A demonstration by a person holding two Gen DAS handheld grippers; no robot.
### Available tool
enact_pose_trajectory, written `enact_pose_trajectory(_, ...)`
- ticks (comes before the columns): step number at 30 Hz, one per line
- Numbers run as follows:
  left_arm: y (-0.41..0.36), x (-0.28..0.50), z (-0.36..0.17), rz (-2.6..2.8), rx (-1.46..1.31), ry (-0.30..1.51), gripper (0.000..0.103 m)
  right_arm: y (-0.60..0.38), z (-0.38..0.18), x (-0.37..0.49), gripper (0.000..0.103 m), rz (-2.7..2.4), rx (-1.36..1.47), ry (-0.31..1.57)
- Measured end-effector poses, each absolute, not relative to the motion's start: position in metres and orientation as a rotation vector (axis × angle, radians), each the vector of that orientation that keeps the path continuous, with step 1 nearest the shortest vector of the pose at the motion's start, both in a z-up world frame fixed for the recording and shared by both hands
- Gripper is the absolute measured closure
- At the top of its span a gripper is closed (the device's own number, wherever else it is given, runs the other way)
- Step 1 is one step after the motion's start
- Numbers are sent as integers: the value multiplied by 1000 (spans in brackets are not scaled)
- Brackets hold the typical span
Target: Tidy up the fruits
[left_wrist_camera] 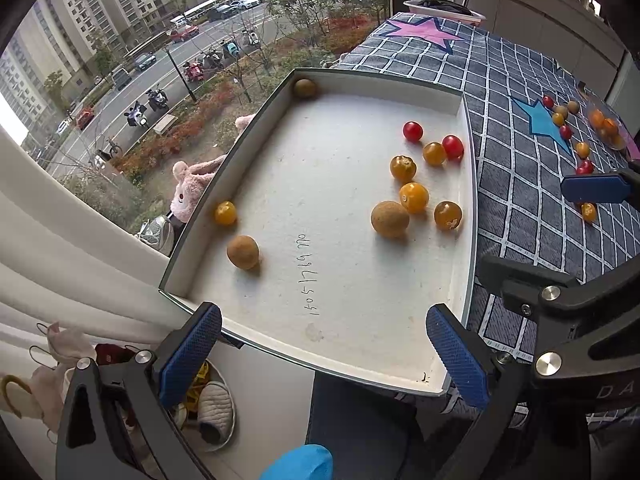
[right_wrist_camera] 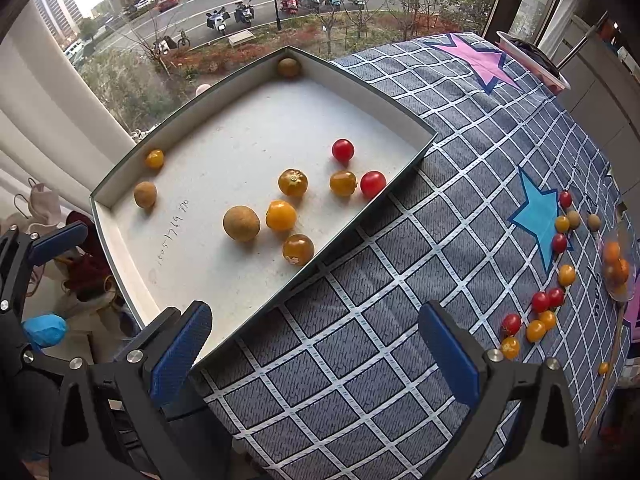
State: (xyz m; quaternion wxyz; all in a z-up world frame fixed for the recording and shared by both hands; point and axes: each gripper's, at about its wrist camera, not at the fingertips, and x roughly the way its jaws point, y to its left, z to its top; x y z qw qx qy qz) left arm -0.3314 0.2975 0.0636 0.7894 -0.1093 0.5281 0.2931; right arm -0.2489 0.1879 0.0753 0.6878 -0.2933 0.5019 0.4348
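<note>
A shallow white box lid (left_wrist_camera: 466, 208) (right_wrist_camera: 120, 248) lies on the checked cloth by the window. In it are several fruits: red cherry tomatoes (left_wrist_camera: 413, 131) (right_wrist_camera: 343, 150), yellow tomatoes (left_wrist_camera: 414, 197) (right_wrist_camera: 281, 215) and brown longans (left_wrist_camera: 389, 219) (right_wrist_camera: 241, 223). More loose tomatoes and longans (left_wrist_camera: 565, 132) (right_wrist_camera: 540, 302) lie on the cloth at the right. My left gripper (left_wrist_camera: 324, 352) is open and empty over the box's near edge. My right gripper (right_wrist_camera: 316, 348) is open and empty above the cloth beside the box.
The blue-grey checked cloth (right_wrist_camera: 360, 360) with pink (right_wrist_camera: 476, 56) and blue (right_wrist_camera: 538, 216) stars covers the table. A clear bag of orange fruit (right_wrist_camera: 616, 268) lies at the far right. A bowl (right_wrist_camera: 532, 60) stands at the back. A window is behind the box.
</note>
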Motion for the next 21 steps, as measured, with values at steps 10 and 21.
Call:
enact_pose_trajectory(10, 298, -334, 62, 632, -243, 1134, 0, 189, 75, -251, 0, 975, -660, 1124)
enact_pose_trajectory(21, 298, -332, 62, 617, -233, 1108, 0, 190, 74, -251, 0, 971, -661, 1125)
